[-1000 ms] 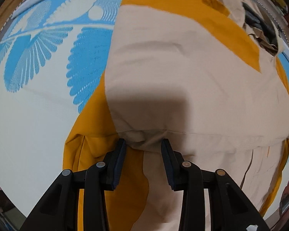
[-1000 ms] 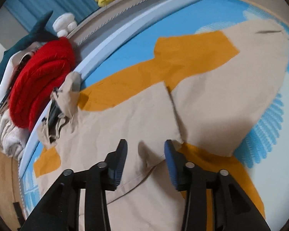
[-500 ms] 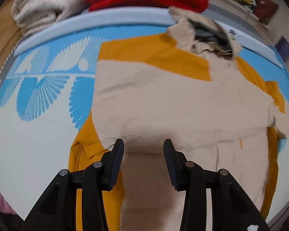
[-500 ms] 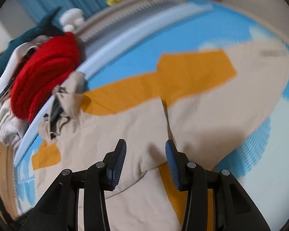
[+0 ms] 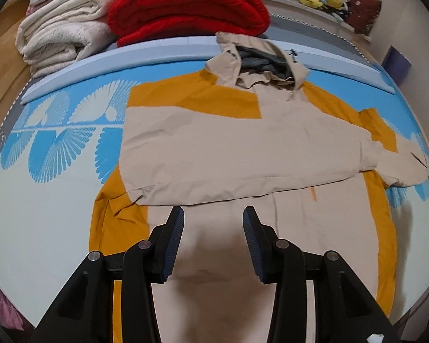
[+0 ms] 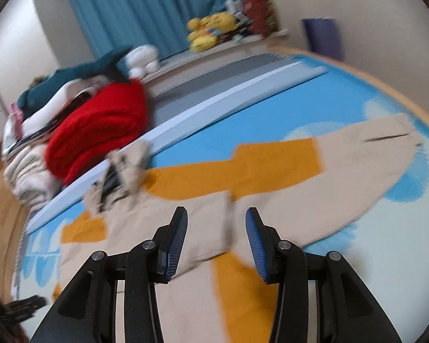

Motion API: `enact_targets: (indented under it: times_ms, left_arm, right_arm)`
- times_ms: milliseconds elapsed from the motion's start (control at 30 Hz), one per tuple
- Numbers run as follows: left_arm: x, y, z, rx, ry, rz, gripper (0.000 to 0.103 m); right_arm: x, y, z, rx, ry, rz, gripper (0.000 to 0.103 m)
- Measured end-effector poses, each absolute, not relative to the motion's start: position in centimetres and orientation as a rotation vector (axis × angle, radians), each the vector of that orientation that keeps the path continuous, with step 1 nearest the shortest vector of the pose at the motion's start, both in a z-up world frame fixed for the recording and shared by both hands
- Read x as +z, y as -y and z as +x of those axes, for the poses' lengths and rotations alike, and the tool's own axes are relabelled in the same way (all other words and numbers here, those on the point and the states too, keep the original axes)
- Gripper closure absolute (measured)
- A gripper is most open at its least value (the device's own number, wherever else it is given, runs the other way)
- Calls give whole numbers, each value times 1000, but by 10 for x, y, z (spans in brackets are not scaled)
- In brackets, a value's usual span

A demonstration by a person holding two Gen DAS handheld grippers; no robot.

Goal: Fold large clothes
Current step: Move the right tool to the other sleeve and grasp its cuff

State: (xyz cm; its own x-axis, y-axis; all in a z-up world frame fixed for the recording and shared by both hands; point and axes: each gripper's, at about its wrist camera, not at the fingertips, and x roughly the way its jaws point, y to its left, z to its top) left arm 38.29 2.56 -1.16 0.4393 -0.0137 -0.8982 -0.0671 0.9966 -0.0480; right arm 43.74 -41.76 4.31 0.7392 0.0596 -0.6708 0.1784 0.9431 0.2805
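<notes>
Lying flat on blue patterned mat (image 5: 57, 148), beige-and-orange hooded jacket (image 5: 243, 148) had one sleeve folded across chest. Left gripper (image 5: 213, 238) and right gripper (image 6: 216, 243) hovered above, jaws apart, nothing between.

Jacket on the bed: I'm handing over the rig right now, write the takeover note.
Left gripper: open, holds nothing, above the jacket's lower half.
Right gripper: open, empty, above the jacket.
Jacket: beige and orange, flat on the blue patterned bed cover, hood toward the red blanket.
Done: the sleeve on the left of the left wrist view is folded across the chest.
Left: the other sleeve, stretched out sideways, then fold the body.
</notes>
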Motion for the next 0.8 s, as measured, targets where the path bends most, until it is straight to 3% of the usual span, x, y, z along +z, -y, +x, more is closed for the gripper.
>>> enact_targets:
  times_ms: [233, 467, 800]
  left_arm:
    - [-13, -15, 390, 1, -1123, -72, 61]
    - [-23, -10, 400, -7, -1145, -58, 61]
    - [-40, 1, 414, -11, -1177, -27, 61]
  right_arm:
    - [2, 529, 428, -273, -789, 478, 59]
    - [-57, 629, 433, -448, -831, 670, 49]
    - [-117, 710, 438, -459, -782, 948, 48]
